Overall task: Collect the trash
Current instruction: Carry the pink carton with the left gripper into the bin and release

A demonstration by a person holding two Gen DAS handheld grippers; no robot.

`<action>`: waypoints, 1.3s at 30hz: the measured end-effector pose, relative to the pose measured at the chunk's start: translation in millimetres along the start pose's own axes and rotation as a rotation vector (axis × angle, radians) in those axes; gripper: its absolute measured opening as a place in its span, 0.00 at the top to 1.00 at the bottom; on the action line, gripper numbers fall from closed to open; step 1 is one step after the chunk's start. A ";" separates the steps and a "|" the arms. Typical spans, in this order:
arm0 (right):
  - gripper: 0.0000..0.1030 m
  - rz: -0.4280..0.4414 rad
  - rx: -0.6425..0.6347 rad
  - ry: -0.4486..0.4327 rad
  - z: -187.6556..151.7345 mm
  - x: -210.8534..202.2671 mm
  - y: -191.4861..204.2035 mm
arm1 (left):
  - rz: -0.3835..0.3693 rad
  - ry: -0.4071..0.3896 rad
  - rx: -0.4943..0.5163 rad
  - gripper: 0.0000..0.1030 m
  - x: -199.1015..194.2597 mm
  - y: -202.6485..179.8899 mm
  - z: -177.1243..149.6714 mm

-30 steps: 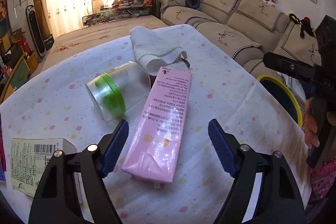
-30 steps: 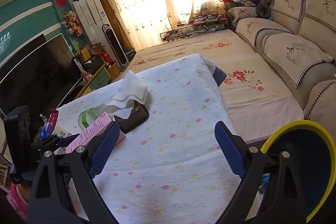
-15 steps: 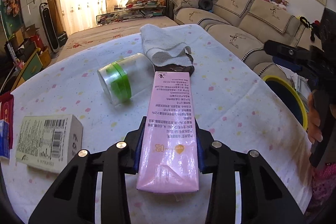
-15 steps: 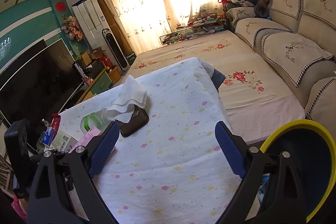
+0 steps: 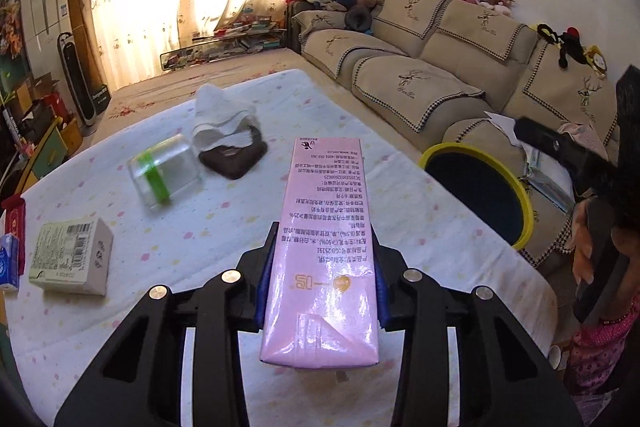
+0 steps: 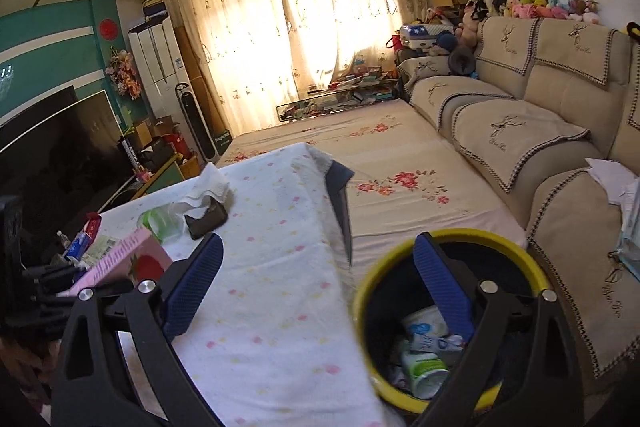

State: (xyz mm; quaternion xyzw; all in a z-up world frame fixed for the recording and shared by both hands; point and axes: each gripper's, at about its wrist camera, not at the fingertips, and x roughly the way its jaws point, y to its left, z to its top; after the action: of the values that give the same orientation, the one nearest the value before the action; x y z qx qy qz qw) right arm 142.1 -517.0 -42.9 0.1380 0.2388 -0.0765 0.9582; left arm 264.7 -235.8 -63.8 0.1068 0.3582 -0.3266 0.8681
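My left gripper (image 5: 320, 267) is shut on a long pink carton (image 5: 324, 247) and holds it lifted above the table, pointing away from me. The carton also shows in the right wrist view (image 6: 120, 263), low on the left. A yellow-rimmed bin (image 5: 516, 183) stands beside the table's right edge; in the right wrist view the bin (image 6: 362, 291) holds several pieces of trash. My right gripper (image 6: 316, 283) is open and empty, over the table edge and the bin.
On the flowered tablecloth (image 5: 224, 227) lie a clear jar with a green band (image 5: 164, 175), a white tissue on a dark holder (image 5: 228, 131), a printed box (image 5: 72, 259) and tubes at the left edge (image 5: 12, 243). A sofa (image 5: 440, 83) runs behind the bin.
My left gripper closed on the pink carton and lifted it off the table. My right gripper swung right and down, bringing the bin under it.
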 end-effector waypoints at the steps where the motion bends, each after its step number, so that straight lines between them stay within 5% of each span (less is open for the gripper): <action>1: 0.11 -0.021 0.005 -0.010 -4.8 -9.3 -11.0 | -0.012 -0.004 0.016 0.63 2.8 -11.5 5.5; 11: 0.11 -0.274 0.156 0.036 -64.7 -73.0 -137.9 | -0.166 0.027 0.181 0.63 55.3 -143.6 54.6; 22: 0.11 -0.296 0.234 0.039 -86.6 -81.2 -181.0 | -0.225 0.110 0.263 0.63 131.4 -231.5 85.4; 25: 0.11 -0.290 0.236 0.038 -85.7 -80.3 -179.4 | -0.211 0.135 0.265 0.63 151.4 -237.2 87.1; 28: 0.11 -0.291 0.242 0.044 -85.7 -80.0 -179.7 | -0.187 0.153 0.232 0.41 164.9 -234.4 86.4; 31: 0.11 -0.299 0.245 0.048 -85.5 -80.3 -179.5 | -0.190 0.134 0.206 0.35 161.5 -224.3 83.9; 39: 0.11 -0.272 0.219 0.091 -86.5 -64.3 -165.4 | -0.178 -0.047 0.060 0.21 93.2 -144.3 61.8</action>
State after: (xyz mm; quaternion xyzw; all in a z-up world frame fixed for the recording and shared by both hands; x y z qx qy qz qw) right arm 13.0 -642.9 -123.2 0.2113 0.2888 -0.2247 0.9063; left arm 255.3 -417.7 -76.7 0.0927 0.3357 -0.4154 0.8403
